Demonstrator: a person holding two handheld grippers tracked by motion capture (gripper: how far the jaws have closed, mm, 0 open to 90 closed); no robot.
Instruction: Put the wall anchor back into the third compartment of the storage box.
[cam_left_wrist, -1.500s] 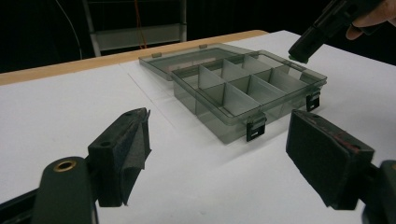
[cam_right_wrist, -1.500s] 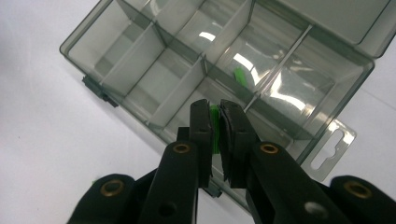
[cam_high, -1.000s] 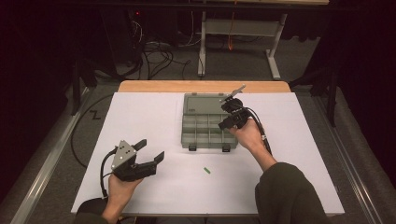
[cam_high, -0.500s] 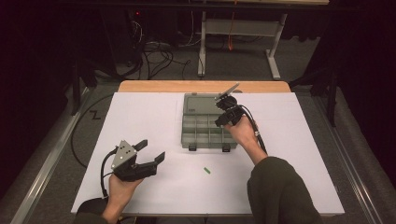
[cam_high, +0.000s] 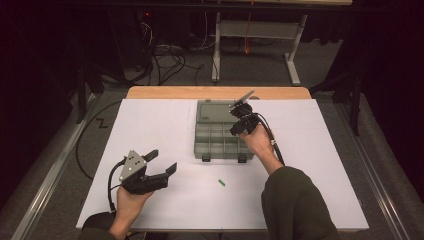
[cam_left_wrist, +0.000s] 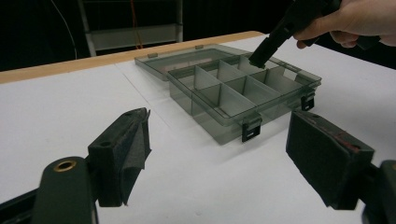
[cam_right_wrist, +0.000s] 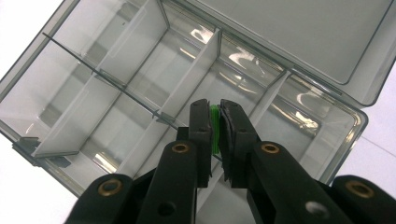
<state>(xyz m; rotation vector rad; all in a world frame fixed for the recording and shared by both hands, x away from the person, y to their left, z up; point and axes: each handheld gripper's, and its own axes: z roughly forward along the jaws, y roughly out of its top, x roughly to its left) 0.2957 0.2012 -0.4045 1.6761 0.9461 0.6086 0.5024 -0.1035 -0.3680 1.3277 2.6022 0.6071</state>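
The white worktop (cam_high: 165, 125) spreads wide before me, and a little past its centre, toward twelve o'clock, sits the smoky clear compartment box (cam_high: 220, 145), its lid (cam_high: 212, 109) laid flat open on the far side and its thin dividers (cam_left_wrist: 227, 100) standing upright in a grid. I judge this box light and rigid but brittle at those thin walls, and slick on the paper, so any sideways knock from me could skate it; if I had to move it I would take it by the two dark latches (cam_left_wrist: 251, 130) on the near rim rather than by a partition. My right gripper (cam_right_wrist: 216, 122) hangs over the box at about one o'clock from the worktop's centre, tilted down into the cells, its fingers (cam_right_wrist: 201, 126) pressed together on a small green piece (cam_right_wrist: 214, 128), a thin sliver showing between the pads. That piece I reckon nearly weightless, stiff plastic and smooth, the sort that can twist or pop out of a pinch; I hold it flat-on across its narrow faces, and I judge that a gentle release low inside one cell, clear of the divider just beneath, is safest. My left gripper (cam_high: 155, 167) rests at eight o'clock, well apart from the box, its fingers (cam_left_wrist: 123, 149) spread wide with nothing between them. Smallest of all, a second green piece (cam_high: 221, 183) lies loose on the worktop at about six o'clock, near the box's front edge, best pinched across its short width.
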